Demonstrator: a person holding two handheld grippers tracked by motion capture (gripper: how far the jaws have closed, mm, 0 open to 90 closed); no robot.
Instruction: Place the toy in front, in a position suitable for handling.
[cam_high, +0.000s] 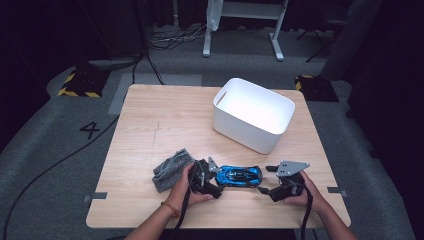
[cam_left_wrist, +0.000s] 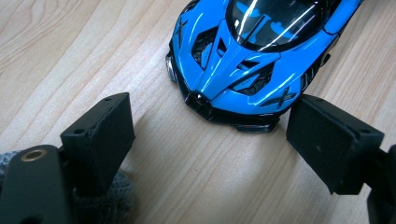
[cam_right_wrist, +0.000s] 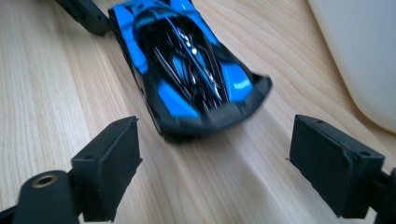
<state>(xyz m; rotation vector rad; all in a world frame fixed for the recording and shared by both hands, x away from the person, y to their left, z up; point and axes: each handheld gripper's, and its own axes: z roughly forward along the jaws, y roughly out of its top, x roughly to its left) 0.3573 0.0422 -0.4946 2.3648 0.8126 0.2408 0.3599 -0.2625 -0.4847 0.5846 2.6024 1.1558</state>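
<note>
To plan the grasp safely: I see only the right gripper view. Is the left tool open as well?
Observer: Yes, the left tool is open, with its jaws apart just before the nose of the blue toy car.
Operator: Does something lie near that tool?
Observer: A grey cloth lies beside it, on the side away from the car.
Operator: Is the bin empty?
Observer: The white bin looks empty in the high view.

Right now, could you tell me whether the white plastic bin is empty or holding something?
Empty, as far as shows: the white plastic bin stands upright, its visible interior bare white.
</note>
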